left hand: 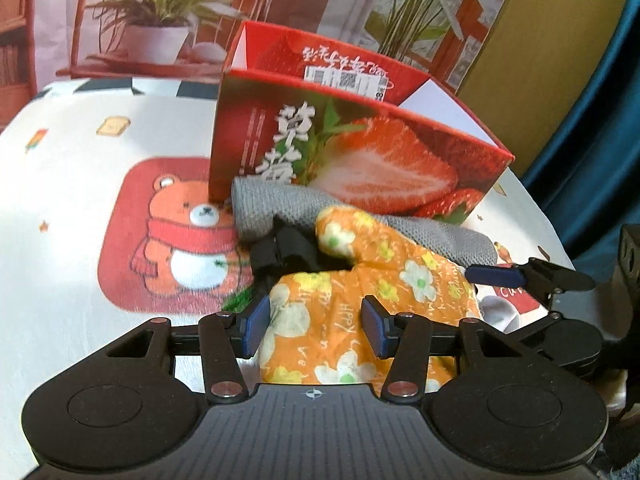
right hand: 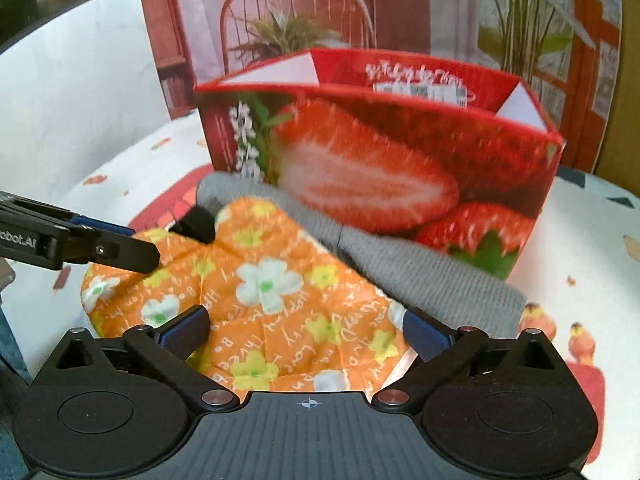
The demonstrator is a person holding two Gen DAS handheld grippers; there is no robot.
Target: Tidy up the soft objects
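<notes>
An orange flowered oven mitt [left hand: 360, 280] lies on the table on top of a grey knitted cloth [left hand: 280, 204] and a black item [left hand: 280, 252], just in front of an open red strawberry box [left hand: 360, 152]. My left gripper [left hand: 316, 328] is open, its blue pads on either side of the mitt's near end. My right gripper [right hand: 304, 336] is open over the mitt [right hand: 264, 280], with the grey cloth [right hand: 420, 276] and the box [right hand: 380, 160] beyond. Each gripper's fingers show in the other's view, the right gripper's [left hand: 520, 274] and the left gripper's [right hand: 100, 248].
The round table has a white cloth [left hand: 80, 220] printed with a bear on a red patch [left hand: 180, 236]. A printed backdrop of plants and a chair [left hand: 160, 20] stands behind the box. A blue curtain [left hand: 600, 120] hangs at the right.
</notes>
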